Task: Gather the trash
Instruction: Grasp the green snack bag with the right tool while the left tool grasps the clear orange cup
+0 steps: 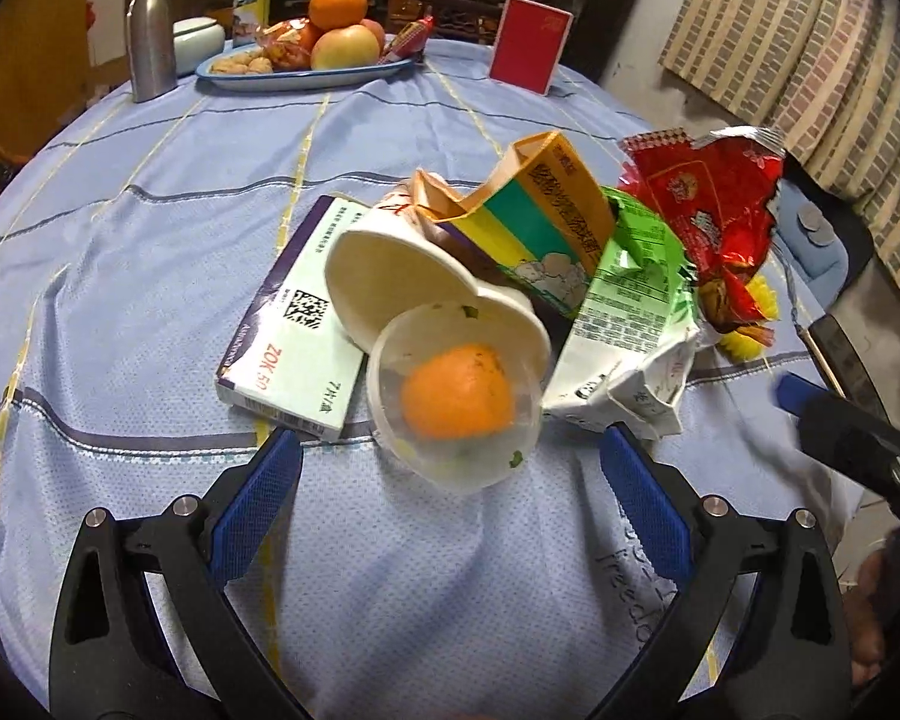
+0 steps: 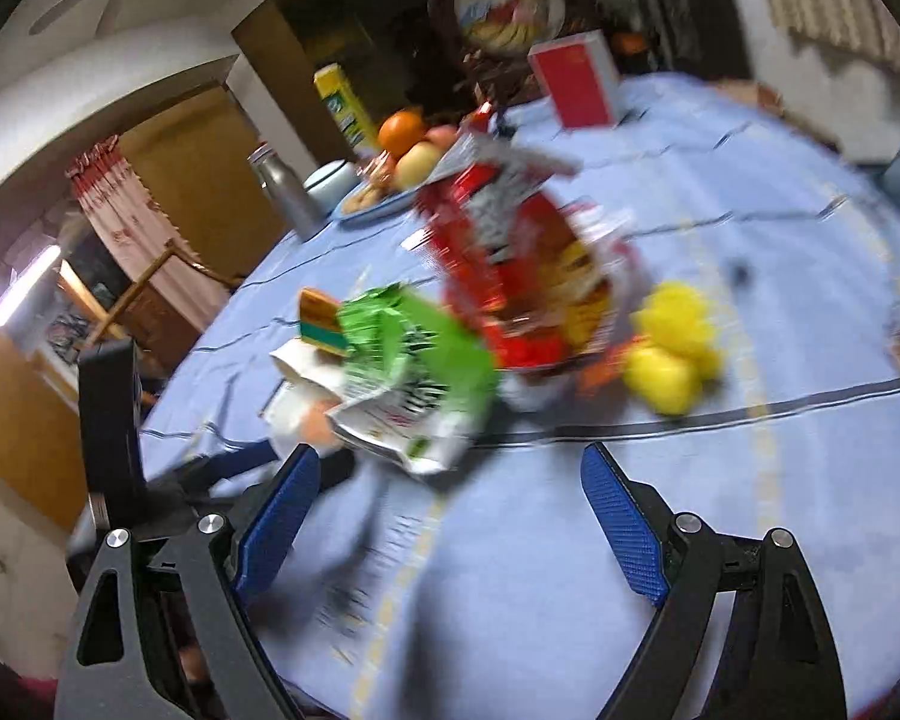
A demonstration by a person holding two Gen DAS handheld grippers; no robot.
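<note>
Tipped clear cup (image 1: pixel 450 414) holds an orange (image 1: pixel 457 391); left gripper (image 1: pixel 450 468) and right gripper (image 2: pixel 450 480), jaws open, empty.

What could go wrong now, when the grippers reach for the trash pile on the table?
1. The clear cup with orange peel lies tipped; a push may spill the peel.
2. The orange carton leans on other trash, so pulling one piece may topple the pile.
3. The fruit plate is not trash.
</note>
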